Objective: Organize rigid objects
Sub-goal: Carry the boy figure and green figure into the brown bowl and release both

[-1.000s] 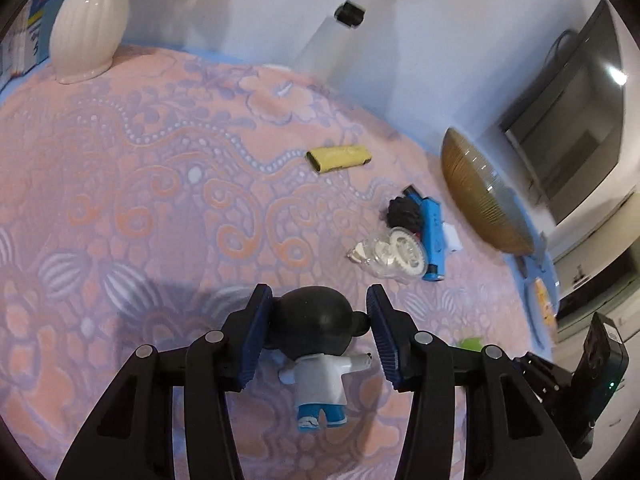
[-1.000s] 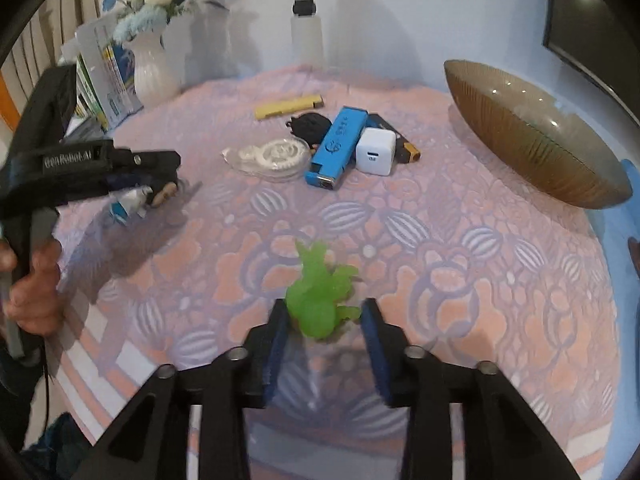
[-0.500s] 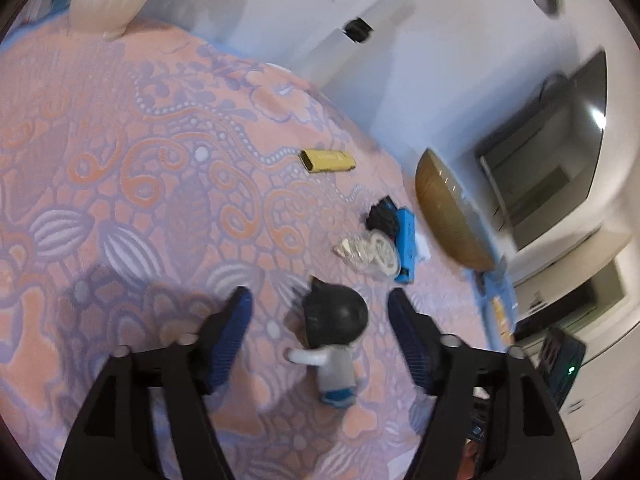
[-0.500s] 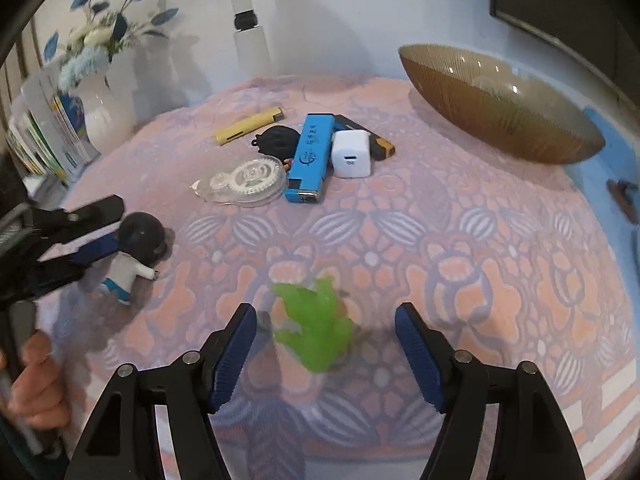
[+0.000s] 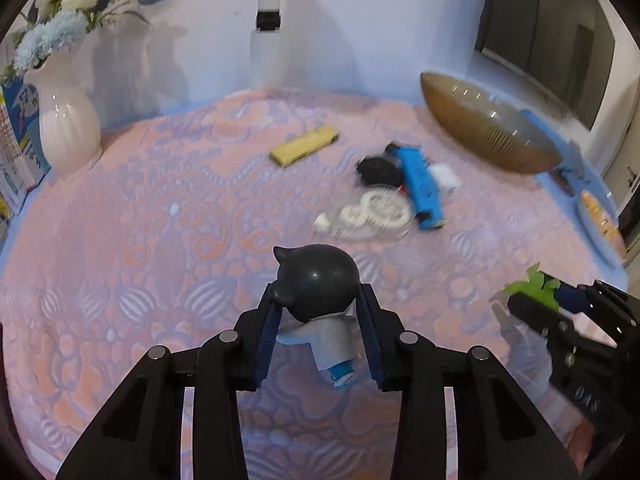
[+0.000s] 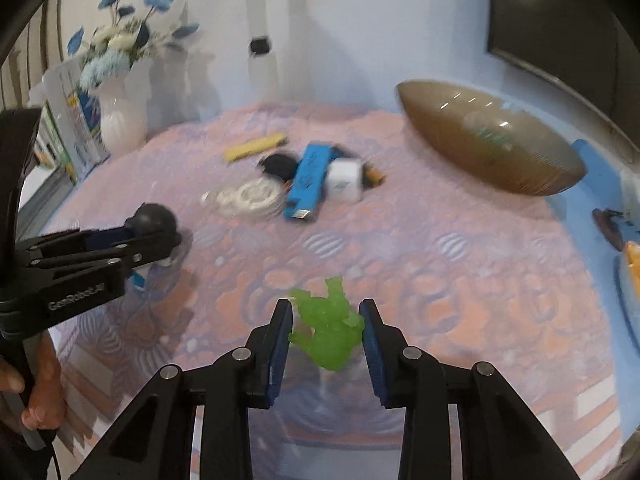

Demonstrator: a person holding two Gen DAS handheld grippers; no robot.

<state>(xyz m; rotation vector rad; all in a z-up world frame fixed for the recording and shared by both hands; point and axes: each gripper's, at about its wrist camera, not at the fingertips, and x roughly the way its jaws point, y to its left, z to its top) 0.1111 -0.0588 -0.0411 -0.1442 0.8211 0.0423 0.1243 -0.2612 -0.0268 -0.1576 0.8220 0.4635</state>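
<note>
My left gripper (image 5: 318, 312) is shut on a black-headed figurine (image 5: 318, 286) with a white shirt and blue feet, held above the patterned cloth. It also shows in the right wrist view (image 6: 154, 220). My right gripper (image 6: 326, 324) is shut on a green translucent figure (image 6: 326, 328), seen at the right edge of the left wrist view (image 5: 530, 288). Farther back lie a blue box (image 5: 420, 188), a clear tape dispenser (image 5: 372, 216), a black item (image 5: 376, 170), a white cube (image 6: 342, 180) and a yellow bar (image 5: 304, 146).
A brown ribbed oval bowl (image 5: 488, 128) stands at the back right. A white vase with flowers (image 5: 66, 120) and books (image 5: 14, 152) stand at the back left. A white post (image 5: 270, 24) rises at the wall. The cloth (image 5: 160, 240) covers the table.
Half a second ago both grippers were open around their figures on the cloth. Now both have shut on them, and the views have swung and are blurred.
</note>
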